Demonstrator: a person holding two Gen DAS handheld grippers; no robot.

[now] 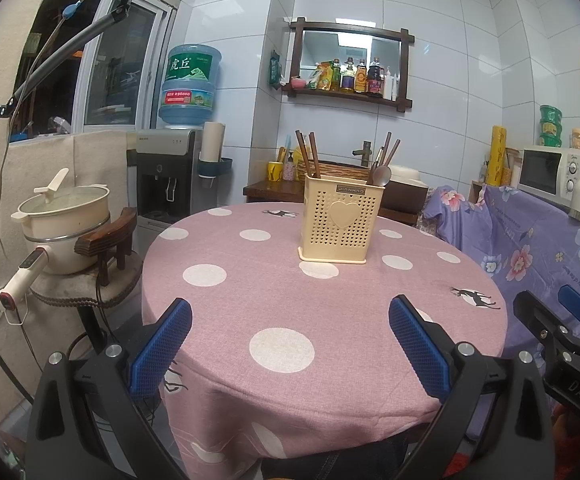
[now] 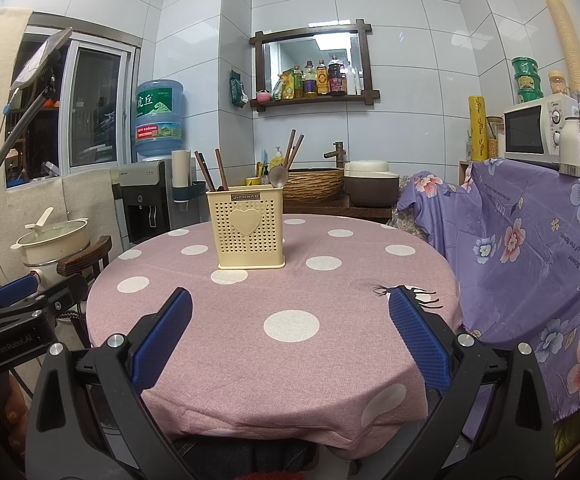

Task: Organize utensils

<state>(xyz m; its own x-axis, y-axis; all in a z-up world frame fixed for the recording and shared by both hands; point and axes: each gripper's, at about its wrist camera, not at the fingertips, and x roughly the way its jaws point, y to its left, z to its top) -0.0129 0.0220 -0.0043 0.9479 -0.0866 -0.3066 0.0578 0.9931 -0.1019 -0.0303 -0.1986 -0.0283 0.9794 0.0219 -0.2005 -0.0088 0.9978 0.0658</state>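
A small tiled kitchen corner: a water dispenser by the window, a wooden shelf of bottles on the far wall, a microwave on the right, and in front of me a round table point(image 1: 330, 320) under a pink cloth with white dots. Nothing lies loose on the cloth that I can see.

The cream utensil holder point(image 1: 341, 222) stands upright toward the far side of the table, well apart from both my tools and straight ahead of them. From my left gripper point(image 1: 290, 344) it sits a touch right of centre; from my right gripper point(image 2: 290, 340) a touch left. So it lies between the two, and I judge neither hand is clearly nearer.

Both grippers hover at the near edge of the table with the blue pads spread wide and nothing between them.

The holder is a perforated plastic box with a raised heart on the front. Dark wooden chopsticks point(image 1: 308, 156) stick up from its left compartment, leaning a little left; more sticks and a metal spoon point(image 1: 382, 175) rise from the right one, leaning right. Their long axes run near vertical, handles or tips upward, so any pick would call for a reach forward over the cloth and a pinch across a shaft from above the rim. The sticks stand close together, and singling one out looks fiddly.
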